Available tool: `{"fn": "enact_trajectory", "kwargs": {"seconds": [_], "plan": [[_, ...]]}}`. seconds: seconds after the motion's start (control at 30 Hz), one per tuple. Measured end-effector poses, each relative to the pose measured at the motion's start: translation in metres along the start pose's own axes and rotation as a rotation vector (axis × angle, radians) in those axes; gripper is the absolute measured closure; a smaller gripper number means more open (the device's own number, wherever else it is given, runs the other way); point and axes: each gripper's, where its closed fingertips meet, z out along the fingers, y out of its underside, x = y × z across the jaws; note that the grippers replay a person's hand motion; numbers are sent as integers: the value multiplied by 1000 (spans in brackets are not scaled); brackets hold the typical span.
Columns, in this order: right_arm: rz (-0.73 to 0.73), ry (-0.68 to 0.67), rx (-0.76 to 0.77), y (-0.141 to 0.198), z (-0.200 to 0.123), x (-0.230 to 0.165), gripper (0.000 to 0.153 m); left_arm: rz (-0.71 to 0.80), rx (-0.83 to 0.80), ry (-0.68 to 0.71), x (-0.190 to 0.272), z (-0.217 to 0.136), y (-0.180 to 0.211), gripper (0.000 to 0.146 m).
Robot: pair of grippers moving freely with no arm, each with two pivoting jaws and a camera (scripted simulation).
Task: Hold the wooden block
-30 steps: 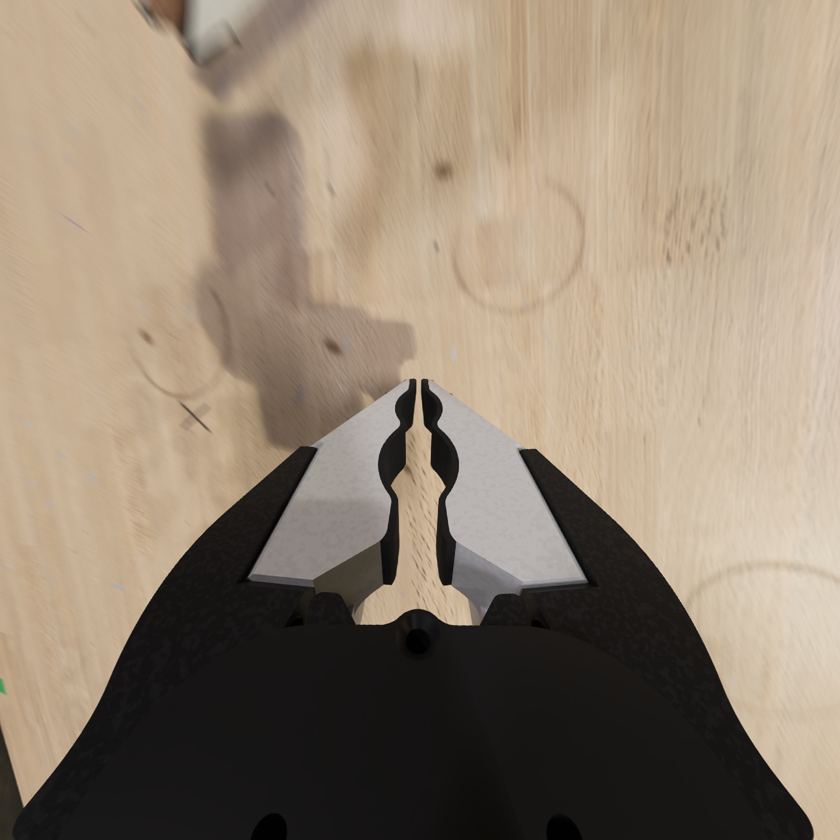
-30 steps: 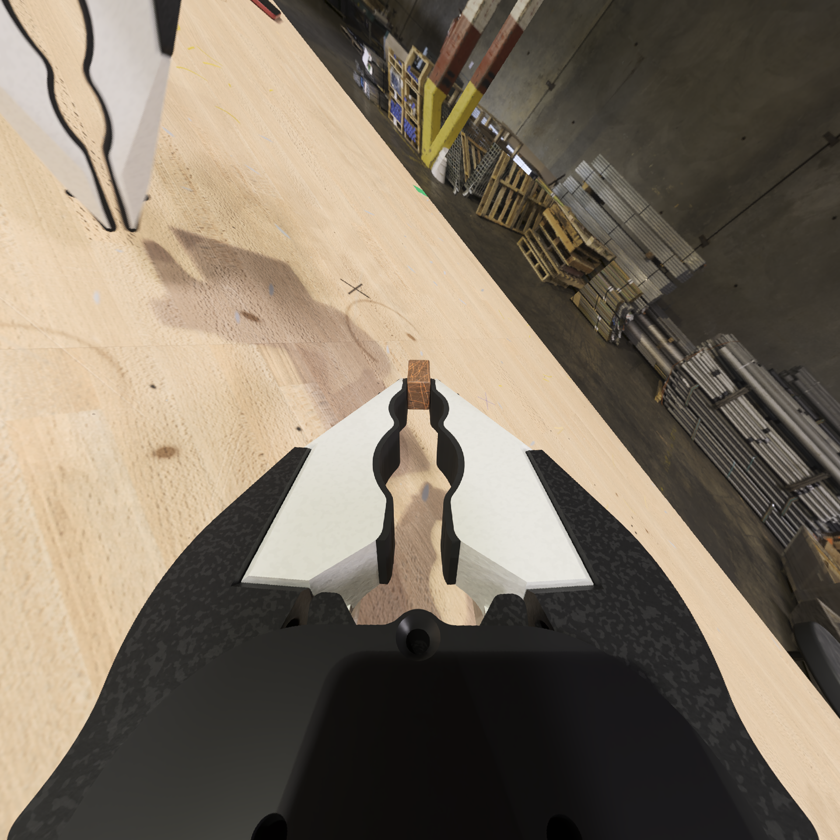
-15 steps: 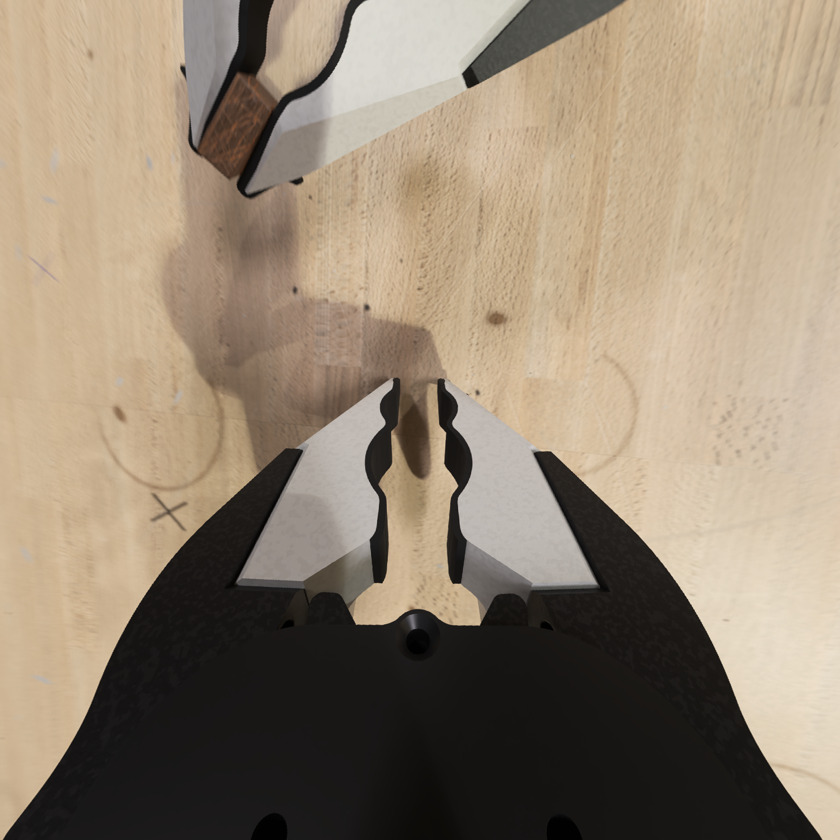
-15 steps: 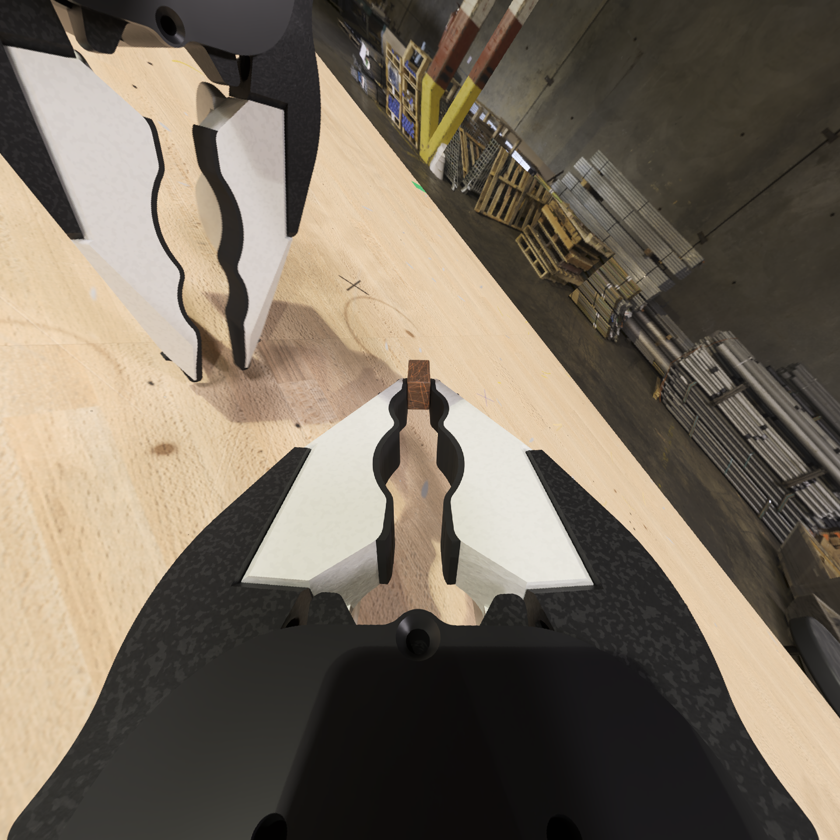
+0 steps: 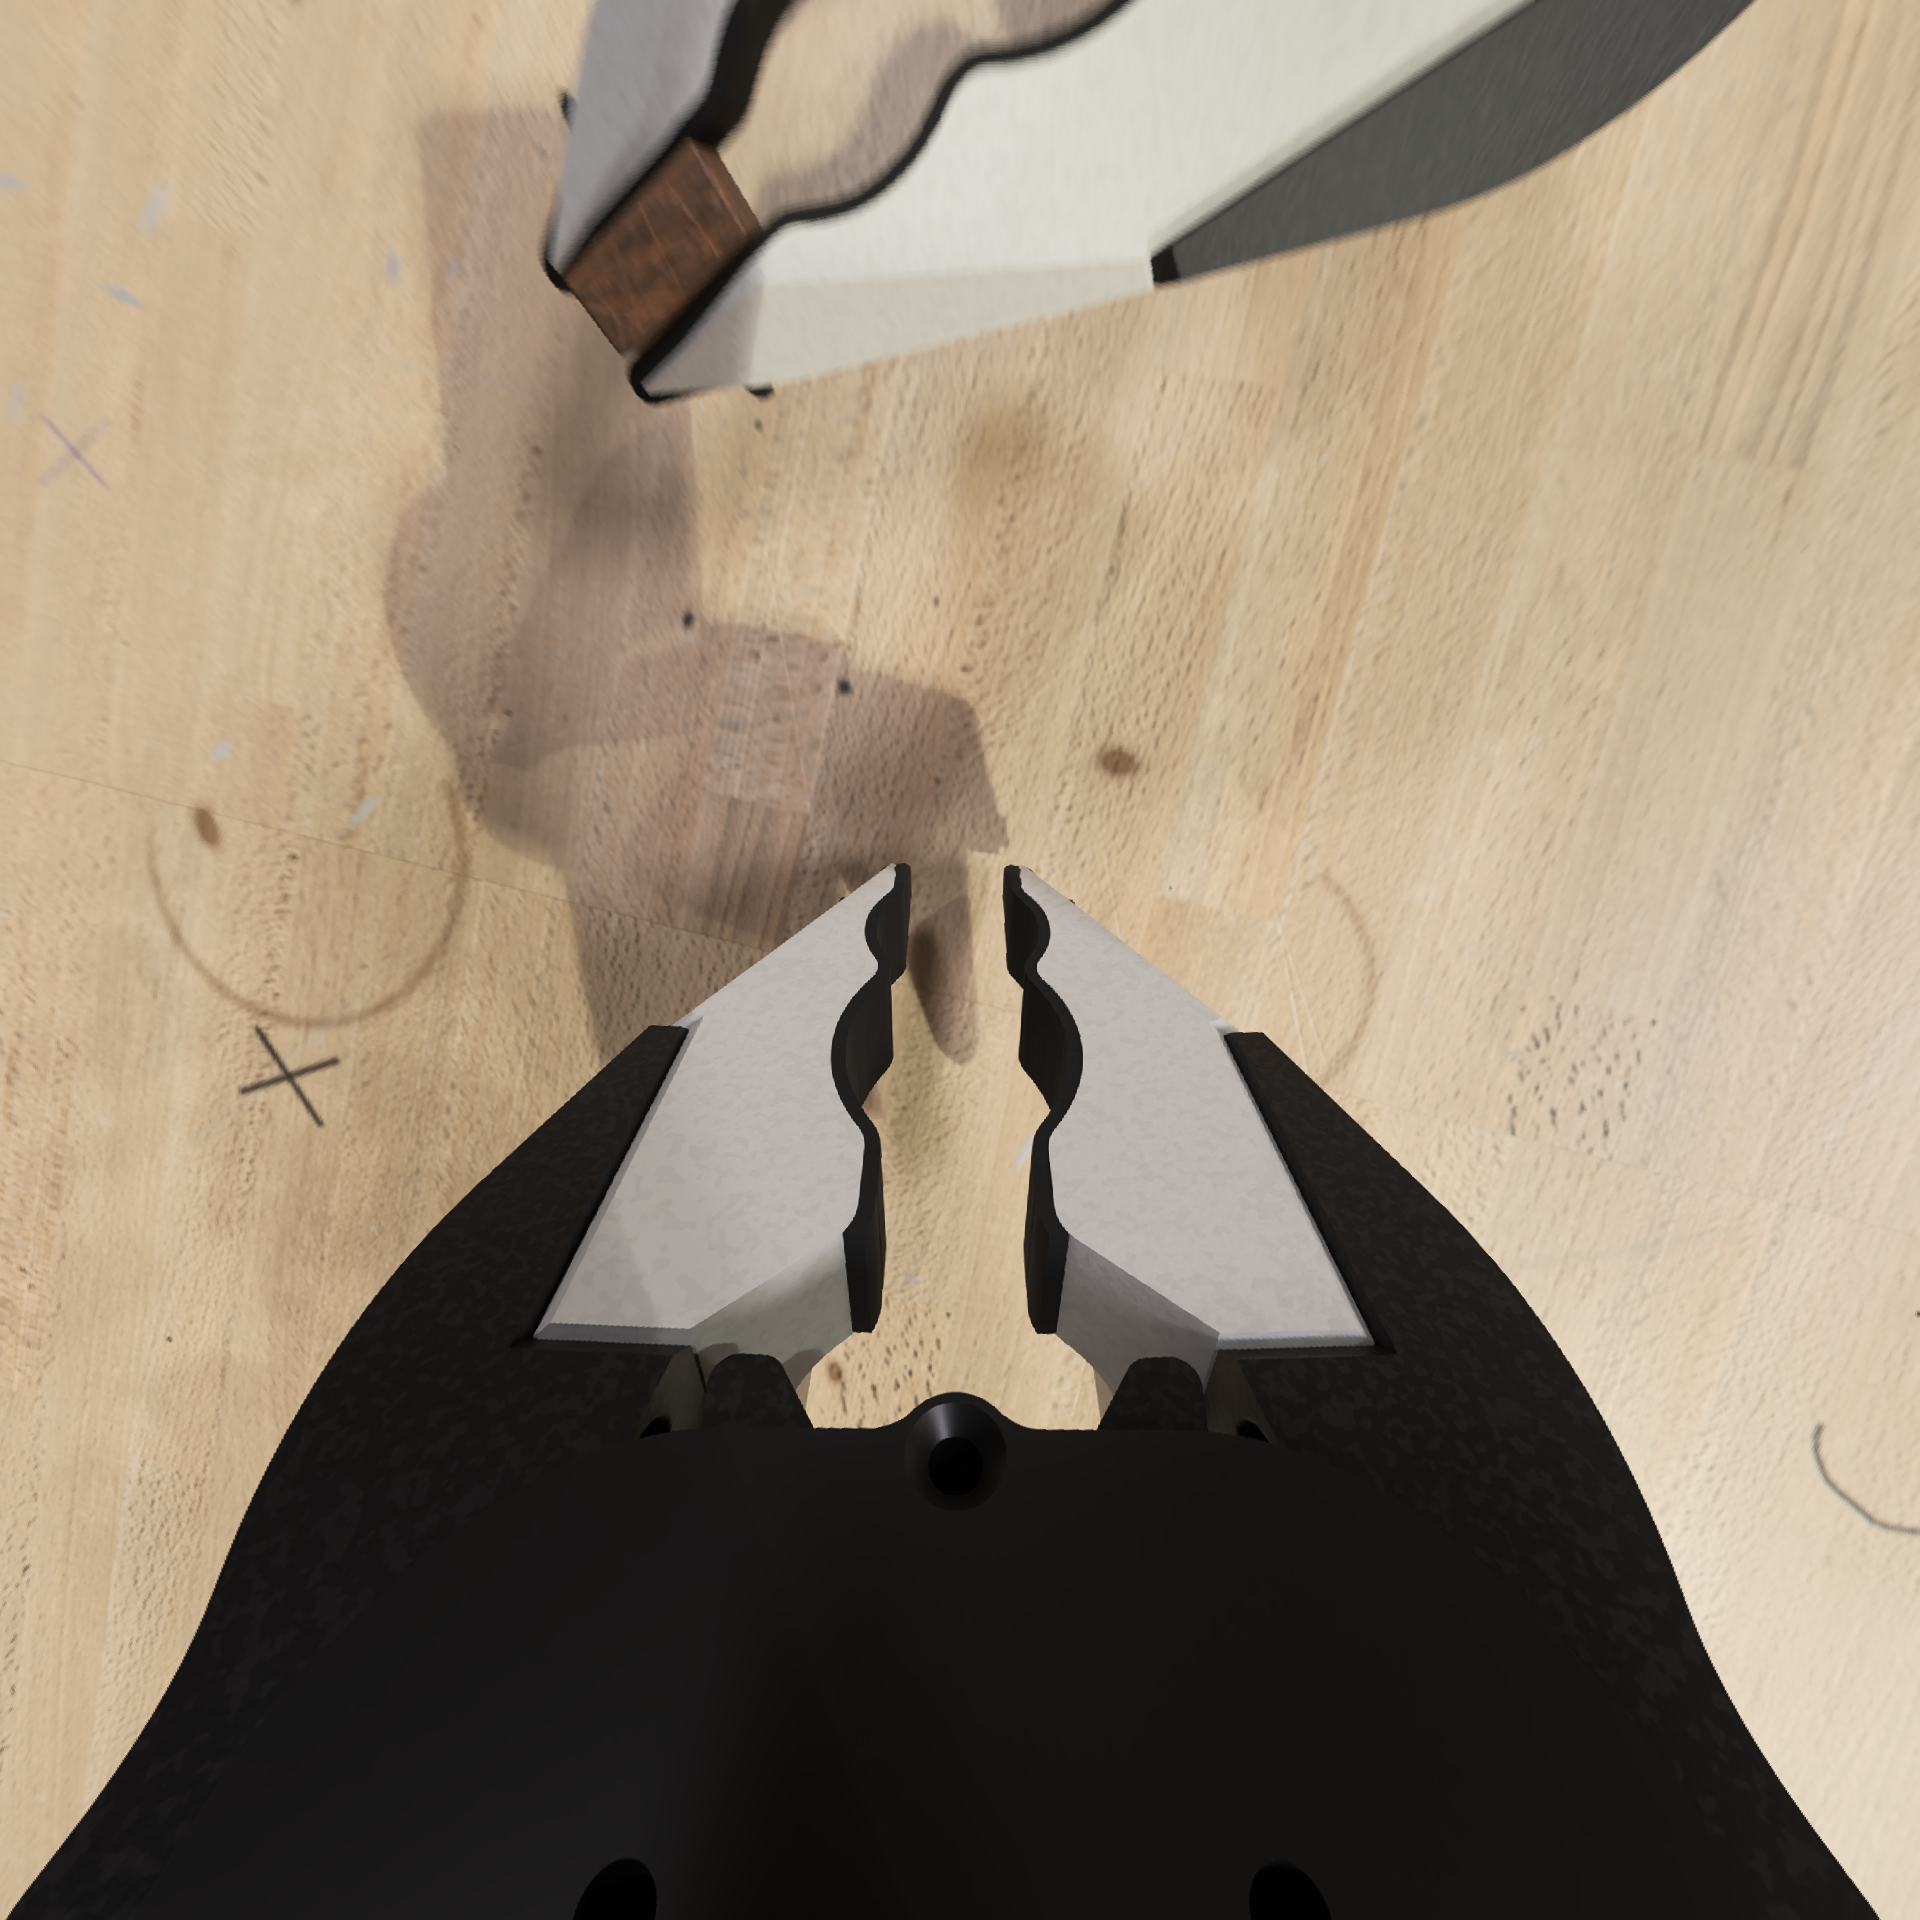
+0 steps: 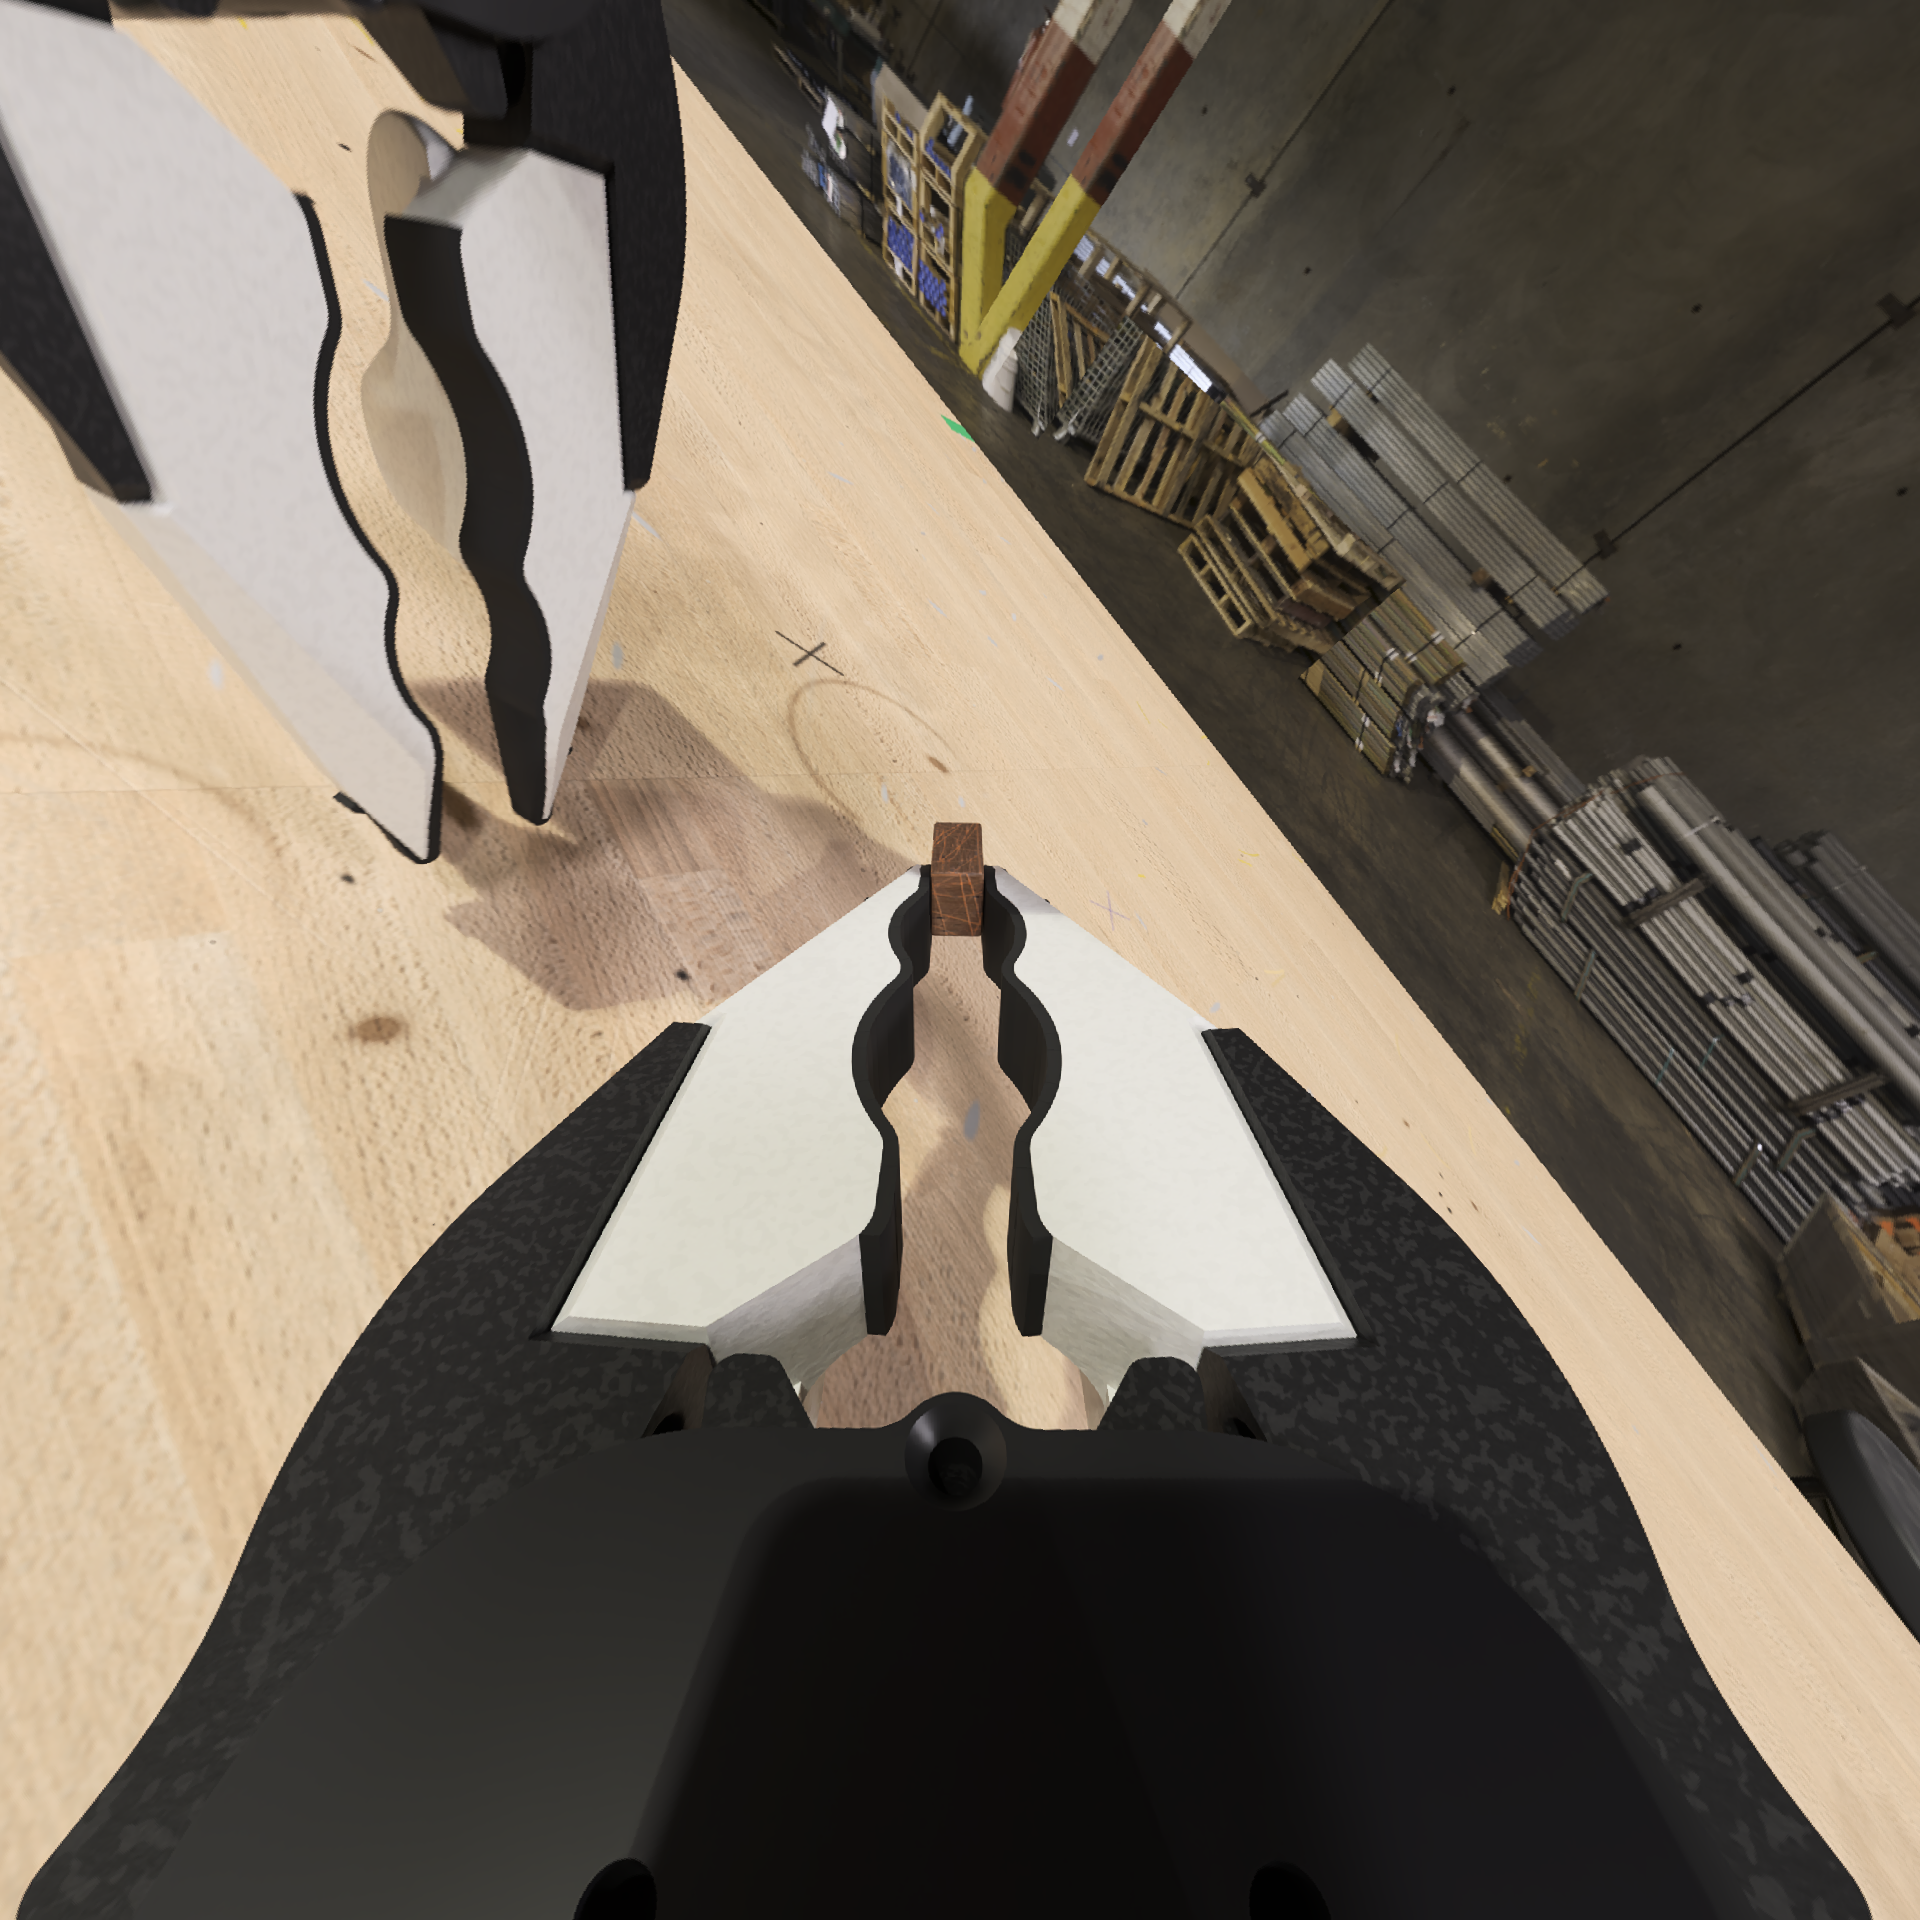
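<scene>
The wooden block [image 6: 956, 878] is a small dark-brown cube pinched between the tips of my right gripper [image 6: 957, 883], held above the light wooden table. It also shows in the left wrist view [image 5: 660, 260], gripped by the right gripper [image 5: 665, 275] at the top left. My left gripper [image 5: 956, 883] is open a little and empty, pointing down at the table, below and to the right of the block. In the right wrist view the left gripper [image 6: 478, 821] hangs at the upper left, its tips close to the table.
The table [image 6: 260, 1091] carries pencil circles, cross marks [image 5: 289, 1075] and dark spots. Its edge runs diagonally on the right of the right wrist view; beyond it lie a dark floor, pallets [image 6: 1174, 436] and stacked metal pipes [image 6: 1714, 914].
My left gripper has opened from shut and moved closer to the right gripper and the block. The right gripper has stayed still with the block in it.
</scene>
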Motion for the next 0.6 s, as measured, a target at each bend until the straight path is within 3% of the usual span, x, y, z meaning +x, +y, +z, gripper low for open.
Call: {"fn": "enact_trajectory", "kwargs": {"seconds": [0.2,0.4,0.6], "plan": [[2,2,-2,1,0,0,145,-52,-28,78,14,4,5,129],[2,1,1,0,0,0,145,-70,-8,68,17,-2,3,130],[1,0,2,0,0,0,145,216,96,16,11,-10,-9,127]]}}
